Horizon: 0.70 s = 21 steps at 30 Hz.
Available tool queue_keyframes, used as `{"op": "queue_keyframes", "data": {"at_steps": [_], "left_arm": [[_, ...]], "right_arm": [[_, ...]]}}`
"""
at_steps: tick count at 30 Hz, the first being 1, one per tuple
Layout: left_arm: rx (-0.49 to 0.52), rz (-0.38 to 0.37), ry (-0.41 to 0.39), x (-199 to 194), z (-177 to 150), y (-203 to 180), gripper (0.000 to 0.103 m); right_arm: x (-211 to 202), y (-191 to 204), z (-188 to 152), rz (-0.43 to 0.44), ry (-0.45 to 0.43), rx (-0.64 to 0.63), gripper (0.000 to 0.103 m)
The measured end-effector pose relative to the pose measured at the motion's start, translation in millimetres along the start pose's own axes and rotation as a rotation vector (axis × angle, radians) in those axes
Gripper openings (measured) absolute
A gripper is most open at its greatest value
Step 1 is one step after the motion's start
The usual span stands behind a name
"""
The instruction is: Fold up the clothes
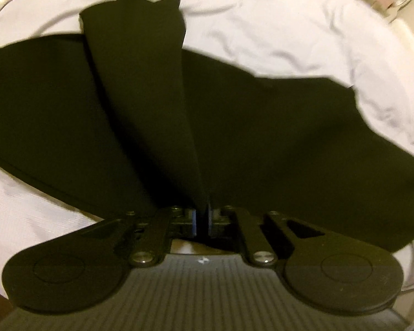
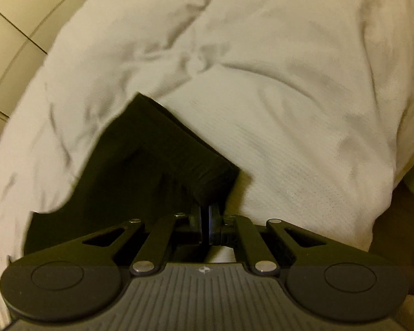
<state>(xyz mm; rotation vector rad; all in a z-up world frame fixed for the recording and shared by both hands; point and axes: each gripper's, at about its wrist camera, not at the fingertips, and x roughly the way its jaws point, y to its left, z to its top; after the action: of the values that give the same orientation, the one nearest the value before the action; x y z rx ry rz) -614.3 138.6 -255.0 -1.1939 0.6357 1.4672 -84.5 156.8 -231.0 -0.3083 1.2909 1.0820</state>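
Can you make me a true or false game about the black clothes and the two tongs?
1. The left tongs pinch the black garment. True.
2. The right tongs are wide open and hold nothing. False: they are shut on the black cloth.
3. The garment lies on a white sheet. True.
4. The garment is bright red. False: it is black.
5. From the left tongs a strip of the cloth is pulled up over the rest. True.
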Motion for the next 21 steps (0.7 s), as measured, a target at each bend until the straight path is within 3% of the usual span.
{"op": "queue_keyframes", "data": {"at_steps": [2, 3, 4, 5, 6, 9, 13, 17, 21], "left_arm": [[0.038, 0.030, 0.005, 1, -1, -6, 0.009], [0.065, 0.048, 0.007, -1, -1, -9, 0.012], [0.093, 0.066, 0.009, -3, -1, -13, 0.021], [0.111, 0.087, 0.013, -7, -4, -14, 0.028], [0.117, 0.107, 0.019, -12, -6, -14, 0.031], [0.092, 0.133, 0.047, -36, -10, -7, 0.032], [0.093, 0.206, 0.097, -62, -3, 2, 0.031], [0.080, 0.252, 0.107, -91, 14, 23, 0.031], [0.046, 0.289, 0.103, -106, 44, 52, 0.031]], "right_arm": [[6, 3, -1, -0.042, 0.027, -0.010, 0.024], [6, 3, -2, -0.061, 0.032, -0.010, 0.038], [4, 5, -1, -0.089, 0.035, -0.016, 0.053], [2, 8, -1, -0.137, 0.037, -0.029, 0.062], [-1, 12, -1, -0.188, 0.034, -0.048, 0.072], [-20, 34, -8, -0.241, 0.029, -0.141, 0.076], [-29, 76, -34, -0.114, 0.165, -0.273, 0.084], [-15, 126, -81, 0.000, 0.357, -0.425, 0.083], [-7, 182, -121, 0.108, 0.470, -0.559, 0.076]]}}
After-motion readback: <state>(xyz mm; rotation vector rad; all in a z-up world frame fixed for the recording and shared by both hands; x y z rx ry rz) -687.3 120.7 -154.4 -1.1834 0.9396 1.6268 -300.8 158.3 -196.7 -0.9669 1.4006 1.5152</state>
